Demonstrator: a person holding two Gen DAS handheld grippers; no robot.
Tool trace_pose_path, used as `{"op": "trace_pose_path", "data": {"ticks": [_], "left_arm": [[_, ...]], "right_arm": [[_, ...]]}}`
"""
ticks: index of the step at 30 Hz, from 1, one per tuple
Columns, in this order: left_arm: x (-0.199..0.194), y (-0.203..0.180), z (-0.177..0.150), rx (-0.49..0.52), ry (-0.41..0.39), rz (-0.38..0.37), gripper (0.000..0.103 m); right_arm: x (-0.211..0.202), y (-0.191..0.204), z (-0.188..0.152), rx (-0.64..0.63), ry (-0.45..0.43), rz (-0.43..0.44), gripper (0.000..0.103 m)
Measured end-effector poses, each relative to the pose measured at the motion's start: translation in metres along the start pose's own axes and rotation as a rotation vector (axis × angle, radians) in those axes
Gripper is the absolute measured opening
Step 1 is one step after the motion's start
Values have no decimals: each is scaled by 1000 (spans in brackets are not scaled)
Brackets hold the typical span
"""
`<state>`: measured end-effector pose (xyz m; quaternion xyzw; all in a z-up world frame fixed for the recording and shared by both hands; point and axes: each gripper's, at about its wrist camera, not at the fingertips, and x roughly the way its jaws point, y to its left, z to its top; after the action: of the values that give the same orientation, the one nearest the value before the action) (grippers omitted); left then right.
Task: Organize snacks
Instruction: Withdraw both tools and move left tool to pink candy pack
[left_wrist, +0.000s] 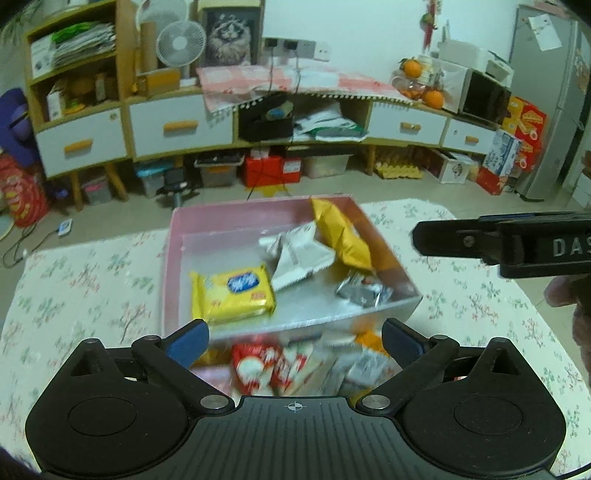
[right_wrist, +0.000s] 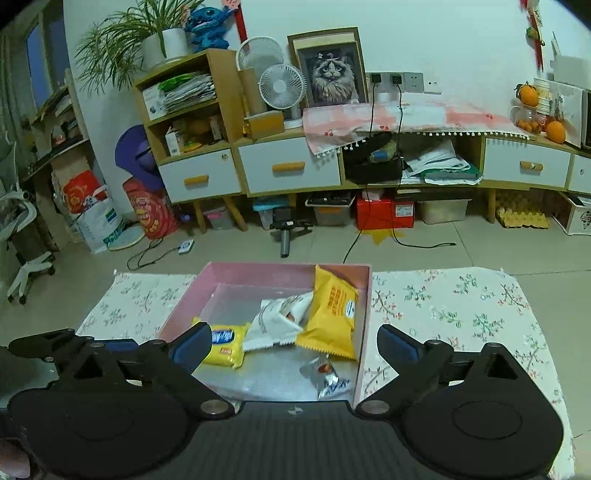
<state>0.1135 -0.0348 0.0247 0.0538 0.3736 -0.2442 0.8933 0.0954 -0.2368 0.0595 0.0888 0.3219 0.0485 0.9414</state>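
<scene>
Floral cloth covers the tabletop (right_wrist: 443, 306), on which a pink box (right_wrist: 258, 275) is set. Inside the box a yellow biscuit pack (left_wrist: 232, 293), a white wrapper (left_wrist: 299, 258), an orange-yellow bag (right_wrist: 332, 317) and a small silver packet (right_wrist: 325, 376) are seen. More snacks (left_wrist: 266, 369), blurred, are piled just in front of the box's near wall. The left claw (left_wrist: 295, 338) is held wide open above that pile, gripping nothing. The right claw (right_wrist: 293, 341) is likewise spread open and empty over the box.
</scene>
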Motion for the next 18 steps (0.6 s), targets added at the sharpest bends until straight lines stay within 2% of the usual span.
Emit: {"op": "trace_pose_path", "data": {"ticks": [6, 11, 18], "left_arm": [[-14, 13, -23, -43, 53, 57, 101], [-20, 29, -44, -88, 78, 74, 101], [-24, 52, -66, -106, 93, 88, 101]], "right_arm": [[-14, 10, -12, 7, 26, -14, 76], [-17, 13, -28, 35, 63, -23, 77], [-13, 18, -58, 21, 162, -23, 77]]}}
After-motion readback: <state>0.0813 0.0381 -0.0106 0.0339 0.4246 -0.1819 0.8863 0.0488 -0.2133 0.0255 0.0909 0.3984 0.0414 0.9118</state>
